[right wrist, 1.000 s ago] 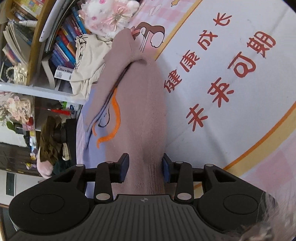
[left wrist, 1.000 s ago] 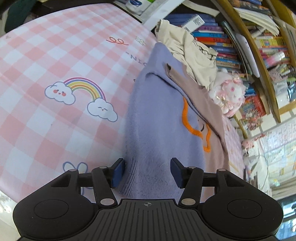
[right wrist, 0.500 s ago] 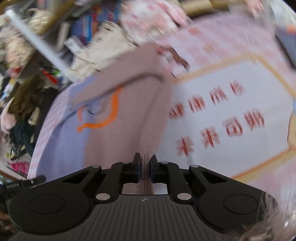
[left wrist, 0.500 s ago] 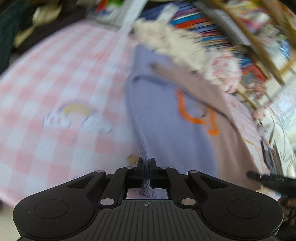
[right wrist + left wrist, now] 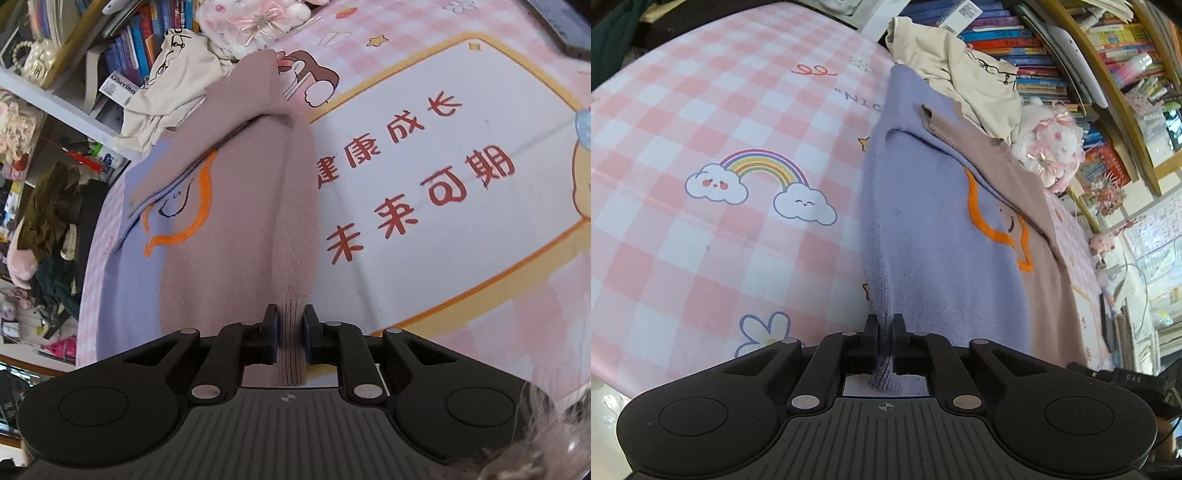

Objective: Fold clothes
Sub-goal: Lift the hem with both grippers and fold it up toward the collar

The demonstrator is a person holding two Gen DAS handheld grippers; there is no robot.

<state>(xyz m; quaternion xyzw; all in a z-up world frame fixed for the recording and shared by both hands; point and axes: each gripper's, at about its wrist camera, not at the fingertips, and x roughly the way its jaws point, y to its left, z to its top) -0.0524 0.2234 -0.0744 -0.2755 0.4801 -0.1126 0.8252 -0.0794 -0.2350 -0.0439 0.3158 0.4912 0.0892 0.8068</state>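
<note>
Two-tone knit sweater (image 5: pixel 942 236) lying flat on a pink checked bed cover (image 5: pixel 701 122), seen from both grippers. The left gripper (image 5: pixel 884 326) is clamped on the lilac corner of the near hem; the right gripper (image 5: pixel 291 326) is clamped on the mauve corner of the same hem. In each view the fabric rises in a pinched ridge between the closed fingers, so both corners are gripped, not merely touched. From either gripper the garment's long axis runs straight ahead, hem nearest and neckline farthest, where it ends against a cream garment (image 5: pixel 960 70) heaped before the bookshelf (image 5: pixel 1071 55). The lilac half lies ahead of the left gripper, the mauve half ahead of the right; an orange outline motif (image 5: pixel 993 229) straddles the colour seam between them. Each hand is equally near its own corner. Judged from this hold, a lengthwise fold would carry both corners forward together toward the far neckline, keeping the hem level.
</note>
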